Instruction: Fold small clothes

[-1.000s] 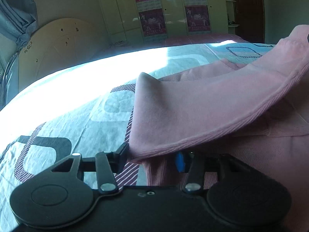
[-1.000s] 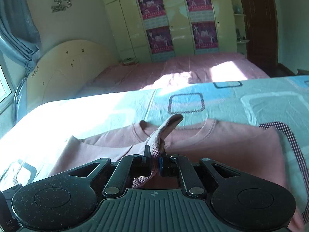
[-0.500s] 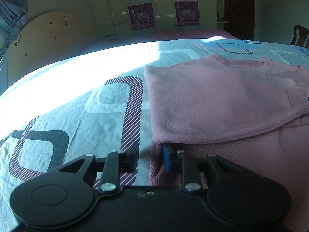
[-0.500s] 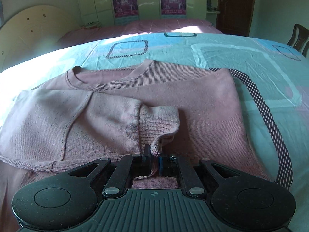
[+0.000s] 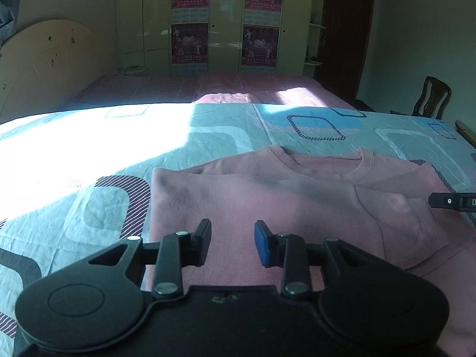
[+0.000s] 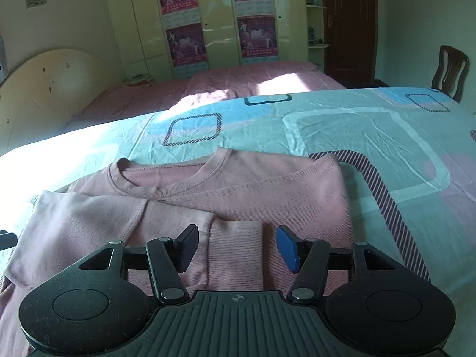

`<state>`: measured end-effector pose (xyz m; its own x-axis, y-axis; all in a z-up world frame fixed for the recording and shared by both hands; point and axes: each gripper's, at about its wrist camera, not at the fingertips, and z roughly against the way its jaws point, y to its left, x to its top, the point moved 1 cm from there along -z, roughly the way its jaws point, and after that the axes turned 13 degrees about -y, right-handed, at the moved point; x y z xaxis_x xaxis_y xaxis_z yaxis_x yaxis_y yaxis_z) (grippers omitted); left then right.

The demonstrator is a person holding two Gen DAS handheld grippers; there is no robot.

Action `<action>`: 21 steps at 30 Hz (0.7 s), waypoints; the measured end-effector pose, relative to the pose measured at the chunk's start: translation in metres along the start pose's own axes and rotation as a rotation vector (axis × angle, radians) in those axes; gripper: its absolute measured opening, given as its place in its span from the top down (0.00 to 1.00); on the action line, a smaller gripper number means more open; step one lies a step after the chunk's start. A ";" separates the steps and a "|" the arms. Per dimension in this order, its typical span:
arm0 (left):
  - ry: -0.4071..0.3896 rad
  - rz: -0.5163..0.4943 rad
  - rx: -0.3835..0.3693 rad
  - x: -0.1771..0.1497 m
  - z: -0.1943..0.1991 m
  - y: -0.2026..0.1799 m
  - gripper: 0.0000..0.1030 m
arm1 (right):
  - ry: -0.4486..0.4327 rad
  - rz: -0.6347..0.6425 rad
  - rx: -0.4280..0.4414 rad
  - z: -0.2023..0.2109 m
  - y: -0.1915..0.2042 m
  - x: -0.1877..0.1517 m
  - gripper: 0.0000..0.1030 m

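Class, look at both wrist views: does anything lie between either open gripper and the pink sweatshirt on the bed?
Nothing visible does. The left gripper and right gripper sit open directly over the pink sweatshirt, the folded sleeve cuff between the right's fingers.

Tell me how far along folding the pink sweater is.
Done: one sleeve is folded across the sweater, its cuff flat on the chest. In hand: nothing. The right gripper has just been opening and hangs over the cuff without pinching it; the left gripper has opened a little too and holds nothing. Left: the other sleeve cannot be made out, and the body is not yet folded up.
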<state>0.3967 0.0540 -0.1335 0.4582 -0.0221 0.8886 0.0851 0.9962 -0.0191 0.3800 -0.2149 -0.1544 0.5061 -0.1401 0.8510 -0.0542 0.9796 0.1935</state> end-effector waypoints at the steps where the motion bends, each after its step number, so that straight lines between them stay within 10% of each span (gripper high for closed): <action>1: 0.003 0.000 0.008 0.000 -0.008 -0.002 0.68 | 0.000 0.004 0.000 -0.003 0.003 0.000 0.44; 11: 0.071 -0.028 0.076 -0.032 -0.049 0.013 0.66 | 0.115 0.065 0.066 -0.048 0.039 -0.025 0.44; 21: 0.053 0.033 0.137 -0.004 -0.070 0.040 0.62 | 0.034 0.068 0.190 -0.052 0.083 -0.008 0.44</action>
<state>0.4603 0.0878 -0.1703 0.5047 0.0105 0.8632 -0.0512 0.9985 0.0178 0.4161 -0.1250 -0.1702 0.5240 -0.0666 0.8491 -0.2487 0.9415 0.2273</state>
